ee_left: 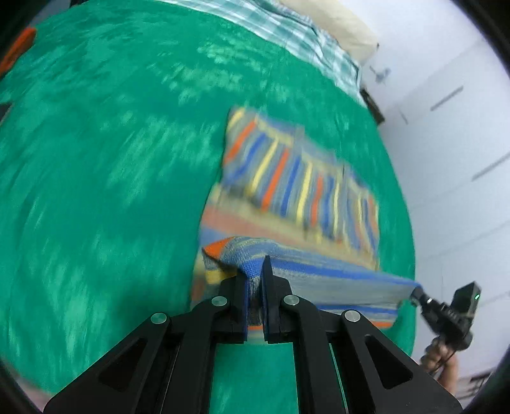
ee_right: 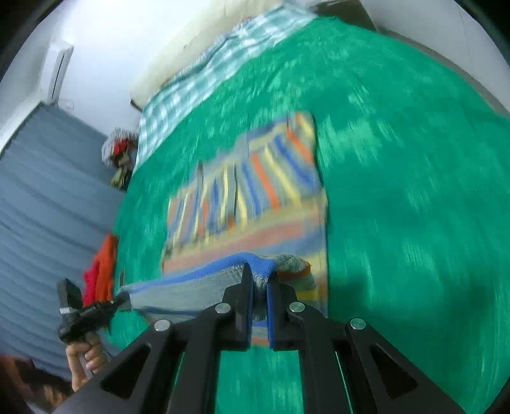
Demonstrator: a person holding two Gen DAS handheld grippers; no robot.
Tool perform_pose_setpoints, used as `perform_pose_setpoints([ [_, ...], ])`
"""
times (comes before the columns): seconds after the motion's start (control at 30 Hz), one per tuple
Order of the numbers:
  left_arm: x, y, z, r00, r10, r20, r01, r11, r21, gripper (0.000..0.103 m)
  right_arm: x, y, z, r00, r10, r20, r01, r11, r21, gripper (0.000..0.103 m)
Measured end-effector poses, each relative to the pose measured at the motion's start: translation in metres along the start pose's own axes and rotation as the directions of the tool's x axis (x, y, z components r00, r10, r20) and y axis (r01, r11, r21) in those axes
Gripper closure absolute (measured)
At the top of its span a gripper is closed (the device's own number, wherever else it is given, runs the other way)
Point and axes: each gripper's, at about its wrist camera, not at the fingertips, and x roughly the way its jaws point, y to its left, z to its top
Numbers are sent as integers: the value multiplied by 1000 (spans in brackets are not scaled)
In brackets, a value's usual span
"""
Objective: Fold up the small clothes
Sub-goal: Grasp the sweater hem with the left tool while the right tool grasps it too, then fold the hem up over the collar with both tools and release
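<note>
A striped garment (ee_left: 296, 178) lies on the bed (ee_left: 95, 159); its near edge is lifted, and a checked sheet (ee_left: 287, 28) lies behind.

Both tools are matte black. The left gripper (ee_left: 255, 274) has blue pads on the inner faces of its fingers (ee_left: 269, 296), round silver screws at the linkage pivots and triangular cut-outs in the outer arms. The right gripper (ee_right: 259, 280) is built the same. A small green light glows on the right unit.
</note>
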Motion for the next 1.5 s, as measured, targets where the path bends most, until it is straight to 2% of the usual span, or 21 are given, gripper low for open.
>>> perform_pose_setpoints([
  [0.13,39,-11,57,1000,19,-6,-19,1000,-8,99,47,-6,73,1000,-3,-21,4,1000,25,96],
  [0.3,95,-23,114,998,40,-47,-39,999,6,98,99,-29,136,998,7,-61,-2,996,88,96],
  [0.37,119,-28,135,997,60,-51,-60,998,7,95,122,-45,159,996,55,-64,-45,989,144,96],
  [0.47,143,-22,172,993,115,-8,-116,992,-60,74,147,-70,176,994,106,-24,-98,968,230,85],
  [0.5,142,-15,182,993,116,38,-111,987,-116,64,148,-77,182,994,101,32,-106,964,245,69],
  [0.53,140,-11,189,990,116,76,-103,982,-156,56,145,-81,187,991,103,84,-122,960,252,62],
  [0.63,121,1,194,982,115,148,-84,976,-201,52,128,-79,194,983,70,170,-105,972,211,59],
  [0.73,105,-10,172,975,145,171,-135,989,-64,52,110,-54,190,987,-13,162,7,999,42,60],
  [0.83,94,-32,123,976,151,157,-173,975,142,50,99,-11,161,992,-72,100,90,978,-187,60],
  [0.9,90,-46,77,981,133,139,-166,949,267,45,97,16,128,998,-56,41,66,950,-304,60],
  [0.97,95,-53,30,979,168,117,-200,901,386,45,99,39,88,998,-39,-49,15,909,-416,60],
  [1.0,104,-54,14,974,204,96,-226,876,427,48,103,42,72,996,-42,-85,0,893,-450,60],
  [1.03,113,-48,-3,965,257,56,-254,852,458,60,108,45,49,988,-79,-129,4,867,-498,60],
  [1.07,120,-39,-18,943,332,27,-305,826,474,66,114,41,34,979,-136,-151,37,849,-527,61],
  [1.1,117,-31,-28,931,365,34,-336,813,476,68,120,30,17,955,-243,-169,113,827,-550,63],
  [1.13,105,-25,-37,923,379,66,-364,806,467,65,121,18,8,933,-317,-172,175,816,-552,66],
  [1.17,91,-21,-44,903,420,91,-413,793,448,60,113,6,-1,921,-356,-156,224,814,-536,67],
  [1.2,79,-19,-50,898,428,98,-426,796,430,48,98,-1,-7,919,-371,-131,260,822,-508,67],
  [1.27,52,-21,-64,895,428,122,-439,802,406,37,67,-2,-20,916,-391,-89,309,831,-462,65],
  [1.37,26,-38,-84,880,443,172,-473,777,416,26,37,7,-40,935,-351,-40,298,845,-444,62],
  [1.5,1,-66,-109,871,432,232,-490,766,416,16,7,17,-69,960,-280,14,263,881,-393,38],
])
